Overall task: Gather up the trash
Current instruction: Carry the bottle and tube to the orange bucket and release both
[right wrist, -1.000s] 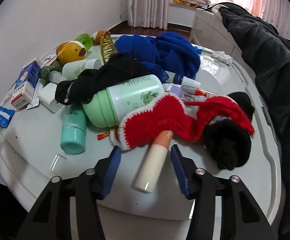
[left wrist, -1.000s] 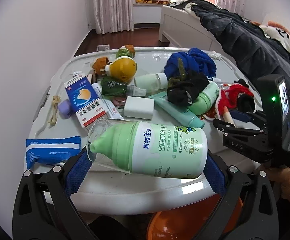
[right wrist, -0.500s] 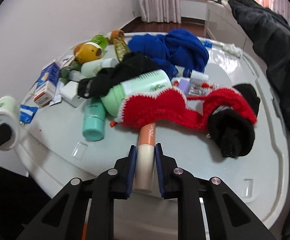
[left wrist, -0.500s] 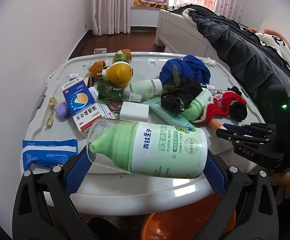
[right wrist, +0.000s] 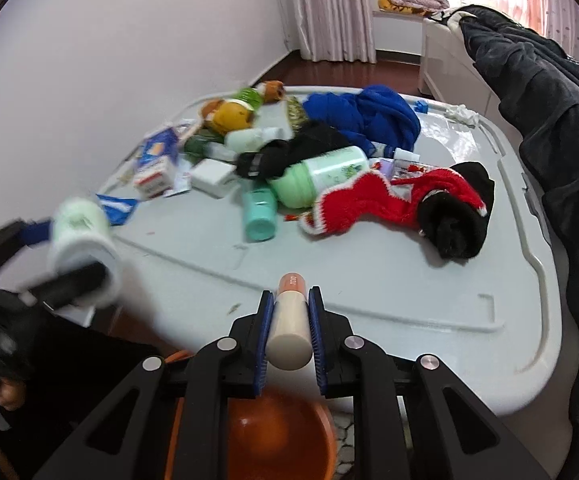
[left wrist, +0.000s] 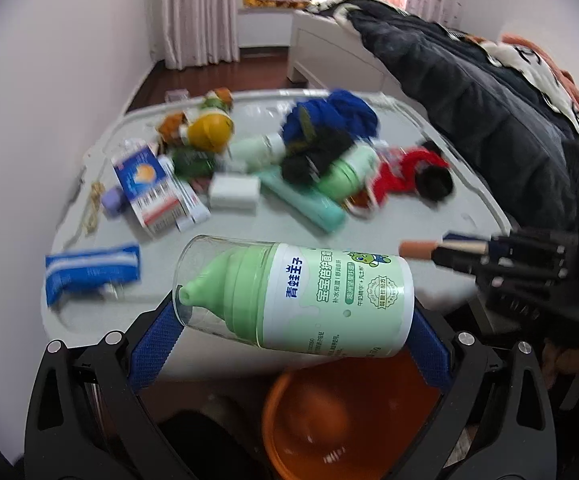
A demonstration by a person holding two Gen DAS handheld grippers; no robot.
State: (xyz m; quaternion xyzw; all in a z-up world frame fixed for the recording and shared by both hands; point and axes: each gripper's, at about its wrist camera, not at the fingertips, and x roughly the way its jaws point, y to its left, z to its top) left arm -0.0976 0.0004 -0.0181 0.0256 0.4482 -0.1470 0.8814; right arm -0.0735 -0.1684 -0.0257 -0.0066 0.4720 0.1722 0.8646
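My left gripper [left wrist: 293, 312] is shut on a green and white lotion bottle [left wrist: 301, 300] with a clear cap, held sideways above an orange bin [left wrist: 349, 420]. It also shows in the right wrist view [right wrist: 83, 248]. My right gripper [right wrist: 289, 312] is shut on a cream tube with a peach cap [right wrist: 289, 324], held above the same orange bin [right wrist: 273, 436] at the near edge of the white lid [right wrist: 389, 288]. The tube also shows in the left wrist view [left wrist: 441, 249].
The white lid holds a red and black knit sock [right wrist: 389, 204], a teal tube [right wrist: 259, 216], another green bottle [right wrist: 321, 176], blue and black cloth [right wrist: 365, 116], a blue and white box [left wrist: 145, 184], a blue wrapper [left wrist: 89, 272] and a yellow toy bottle [left wrist: 209, 130]. A bed with dark bedding [left wrist: 469, 92] is at the right.
My right gripper closed on the cream tube, drew it out from under the red sock and pulled it back over the orange bin. My left gripper moved back and up with its bottle.
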